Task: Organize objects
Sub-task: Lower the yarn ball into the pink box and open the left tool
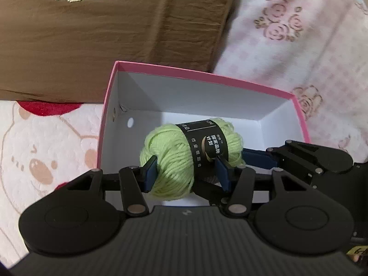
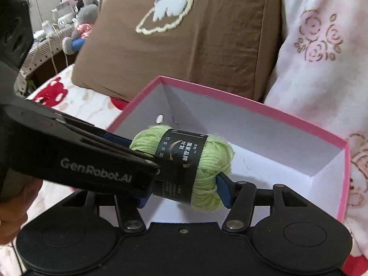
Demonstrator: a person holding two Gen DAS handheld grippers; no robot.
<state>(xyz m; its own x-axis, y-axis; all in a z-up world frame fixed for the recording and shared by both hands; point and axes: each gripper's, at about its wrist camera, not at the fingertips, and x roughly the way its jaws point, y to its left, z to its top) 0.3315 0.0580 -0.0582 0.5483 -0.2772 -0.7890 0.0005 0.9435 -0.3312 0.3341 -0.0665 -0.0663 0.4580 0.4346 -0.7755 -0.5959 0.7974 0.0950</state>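
A light-green yarn ball [image 1: 181, 158] wrapped in a black paper band [image 1: 207, 145] with white printed characters is held above the open pink box [image 1: 202, 74], over its white interior. The left gripper [image 1: 186, 172] has its two blue pads pressed into the yarn, one on the left side of the ball and one at the band, so its jaws are closed partway on the ball. The right gripper [image 2: 184, 188] also has the ball between its jaws: its right blue finger pad [image 2: 224, 189] presses against the yarn's near right end, while its left pad is largely hidden behind the left gripper's black body, which enters the right wrist view from the left. In the left wrist view the right gripper's fingers reach in from the right, behind the ball. The box floor beneath shows bare white card, with a round hole [image 1: 130, 122] in the far-left wall. Beyond the box lies a brown cushion [image 1: 103, 30] with cream embroidery; to the right, a pink rose-print fabric [image 1: 299, 46]; to the left, a bear-print blanket [image 1: 41, 156].
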